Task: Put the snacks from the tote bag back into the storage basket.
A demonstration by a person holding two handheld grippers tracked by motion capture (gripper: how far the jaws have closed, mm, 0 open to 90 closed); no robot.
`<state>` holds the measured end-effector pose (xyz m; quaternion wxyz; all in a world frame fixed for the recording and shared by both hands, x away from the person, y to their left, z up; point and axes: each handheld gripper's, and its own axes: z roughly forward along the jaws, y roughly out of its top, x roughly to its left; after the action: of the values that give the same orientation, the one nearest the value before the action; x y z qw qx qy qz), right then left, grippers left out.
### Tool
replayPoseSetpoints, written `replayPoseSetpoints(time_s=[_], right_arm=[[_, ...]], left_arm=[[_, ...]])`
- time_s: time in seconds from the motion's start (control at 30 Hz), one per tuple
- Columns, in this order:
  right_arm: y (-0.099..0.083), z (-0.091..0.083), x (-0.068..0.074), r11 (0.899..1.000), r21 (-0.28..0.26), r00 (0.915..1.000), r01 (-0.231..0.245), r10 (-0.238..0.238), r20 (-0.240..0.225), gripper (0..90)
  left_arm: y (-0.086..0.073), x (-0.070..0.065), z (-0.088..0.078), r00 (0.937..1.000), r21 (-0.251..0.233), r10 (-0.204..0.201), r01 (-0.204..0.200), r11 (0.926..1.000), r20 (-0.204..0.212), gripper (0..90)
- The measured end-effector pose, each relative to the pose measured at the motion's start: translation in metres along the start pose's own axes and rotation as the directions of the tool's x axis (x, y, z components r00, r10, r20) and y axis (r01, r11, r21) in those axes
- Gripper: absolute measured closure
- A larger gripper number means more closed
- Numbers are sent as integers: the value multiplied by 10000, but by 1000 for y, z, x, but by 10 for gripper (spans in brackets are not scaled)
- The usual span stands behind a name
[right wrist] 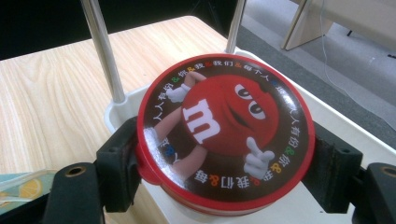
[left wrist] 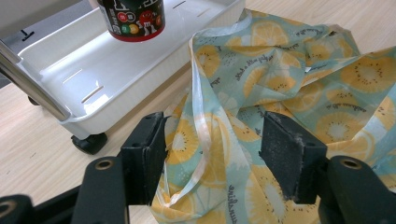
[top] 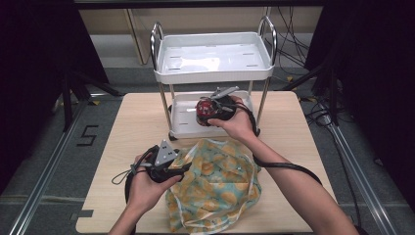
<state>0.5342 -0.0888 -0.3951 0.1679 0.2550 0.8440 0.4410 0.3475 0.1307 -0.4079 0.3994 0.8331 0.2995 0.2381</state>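
Observation:
A round red and brown candy tin (right wrist: 224, 126) with a red cartoon figure on its lid sits between the jaws of my right gripper (right wrist: 227, 163), which is shut on its sides. In the high view the tin (top: 204, 108) hangs over the lower tray (top: 182, 122) of a small white cart, with the right gripper (top: 211, 113) just behind it. A cloth bag (top: 220, 181) printed with yellow fruit slices lies crumpled on the table. My left gripper (top: 183, 166) is at the bag's left edge. Its jaws stand wide apart, with bag (left wrist: 289, 70) cloth and a pale ribbon handle (left wrist: 201, 126) loose between them.
The white two-tier cart (top: 213, 56) with chrome posts stands at the far middle of the wooden table (top: 137, 122); its top tray is bare. One chrome post (right wrist: 105, 51) rises close to the tin. Cables trail from both grippers across the table.

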Motion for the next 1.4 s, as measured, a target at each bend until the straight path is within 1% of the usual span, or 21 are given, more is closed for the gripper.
replayPoseSetpoints(time_s=[0.03, 0.17, 0.2, 0.27, 0.33, 0.37, 0.47, 0.5, 0.53, 0.57, 0.77, 0.83, 0.87, 0.93, 1.13, 1.17, 1.2, 1.27, 1.3, 1.37, 1.4], right_arm=[[-1, 2, -2, 9998, 37, 9996, 179, -180, 218, 261], [-1, 2, -1, 9999, 76, 9999, -129, 129, 32, 261], [-2, 5, -4, 9997, 133, 9995, 224, -227, 233, 261], [-2, 5, -4, 9998, 143, 9995, 169, -173, 266, 261], [-2, 5, -3, 9998, 191, 9999, -116, 115, 9, 261], [-3, 5, -3, 9997, 193, 9998, -180, 179, 49, 261], [-3, 6, -4, 9996, 229, 9997, -152, 156, -185, 261], [-3, 6, -4, 9996, 247, 9998, -132, 136, -132, 261], [-4, 7, -5, 9995, 299, 9998, 26, -33, 221, 261], [-4, 7, -4, 9995, 283, 9999, -118, 120, -62, 261], [-6, 10, -6, 9994, 349, 10000, -9, 11, -51, 261], [-6, 11, -6, 9993, 373, 9996, -103, 113, -268, 261], [-7, 13, -6, 9993, 353, 9999, 123, -124, 16, 261], [-8, 15, -6, 9988, 472, 9998, 141, -146, 119, 261], [-10, 19, -5, 9986, 534, 10000, 26, -26, 2, 261], [-10, 20, -5, 9984, 562, 9999, 70, -74, 70, 261], [-10, 20, -5, 9984, 562, 9999, 70, -74, 70, 261], [-10, 20, -4, 9980, 640, 9999, -6, -2, 127, 261], [-9, 20, -1, 9965, 783, 9994, -280, 262, 234, 261], [-10, 20, -1, 9963, 821, 9994, -263, 243, 250, 261], [-9, 21, -1, 9964, 799, 9994, -282, 267, 200, 261]], left_arm=[[0, 0, 0, 10000, -2, -45, 45, 10000, -20, 398], [0, 1, 0, 9999, 8, 167, -167, 9999, 25, 398], [0, 1, 0, 9998, 41, 175, -175, 9998, 72, 398], [1, 1, 0, 9998, 51, 197, -198, 9998, 66, 398], [1, 1, 0, 9998, 48, 194, -194, 9998, 57, 398], [0, -1, 1, 10000, 44, -56, 55, 10000, 82, 398], [0, -1, 1, 9999, 39, -96, 96, 9999, 32, 398], [0, -1, 2, 10000, 34, -72, 72, 10000, 23, 398], [0, 0, 1, 10000, 47, 70, -70, 10000, 71, 399], [0, 0, 1, 10000, 47, 70, -70, 10000, 71, 398], [0, 0, 1, 9999, 48, 114, -115, 9999, 94, 398], [0, -1, 2, 9999, 70, -55, 54, 10000, 91, 398], [0, -1, 2, 10000, 48, -69, 69, 10000, 45, 398], [0, -1, 2, 10000, 58, 15, -16, 10000, 73, 398], [0, -1, 1, 9999, 57, -70, 70, 10000, 84, 398], [1, 0, 1, 9998, 63, 155, -156, 9999, 79, 398], [1, 0, 1, 9998, 63, 155, -156, 9999, 79, 398], [0, -1, 1, 10000, 93, -63, 63, 9999, 63, 397], [0, -1, 2, 10000, 72, -46, 45, 10000, 44, 398], [0, -1, 2, 10000, 81, -62, 61, 9999, 66, 398], [0, -1, 1, 9999, 57, 92, -93, 9999, 120, 398]])
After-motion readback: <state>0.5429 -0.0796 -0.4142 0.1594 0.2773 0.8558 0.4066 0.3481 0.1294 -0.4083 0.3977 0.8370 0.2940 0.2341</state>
